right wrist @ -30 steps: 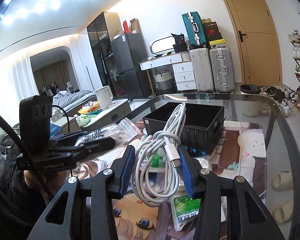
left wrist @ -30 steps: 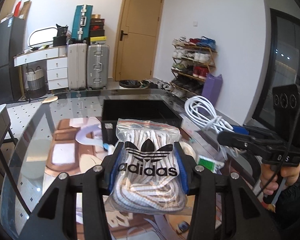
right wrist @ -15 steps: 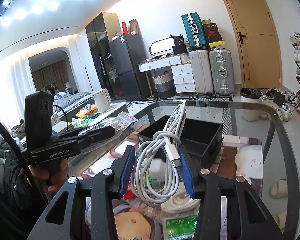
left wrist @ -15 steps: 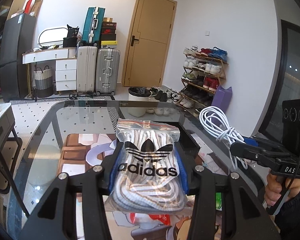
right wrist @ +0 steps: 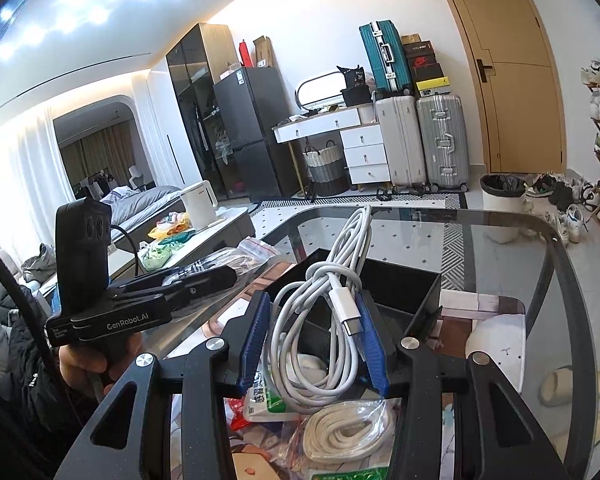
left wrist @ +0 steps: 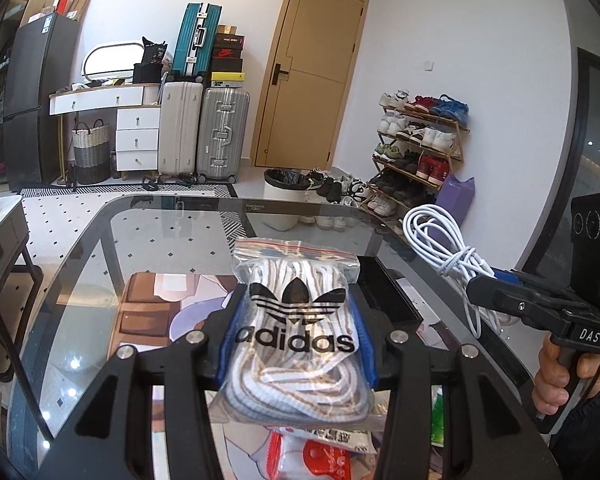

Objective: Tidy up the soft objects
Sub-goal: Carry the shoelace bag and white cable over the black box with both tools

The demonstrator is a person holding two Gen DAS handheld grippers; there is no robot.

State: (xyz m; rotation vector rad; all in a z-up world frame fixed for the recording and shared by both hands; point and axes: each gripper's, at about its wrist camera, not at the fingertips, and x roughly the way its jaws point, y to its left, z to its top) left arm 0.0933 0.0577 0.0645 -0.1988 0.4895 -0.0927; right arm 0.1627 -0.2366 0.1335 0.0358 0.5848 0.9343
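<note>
Right gripper [right wrist: 314, 340], clamped on coiled white charging cable [right wrist: 328, 320], long axis upright, with black storage box [right wrist: 396, 292] just beyond; left gripper [left wrist: 296, 344], pinching bagged Adidas shoelaces [left wrist: 296, 332], box beyond, rightward.

White walls, tan door [left wrist: 308, 76], suitcases [left wrist: 202, 132], shoe rack [left wrist: 420, 148], black fridge [right wrist: 256, 136]
</note>
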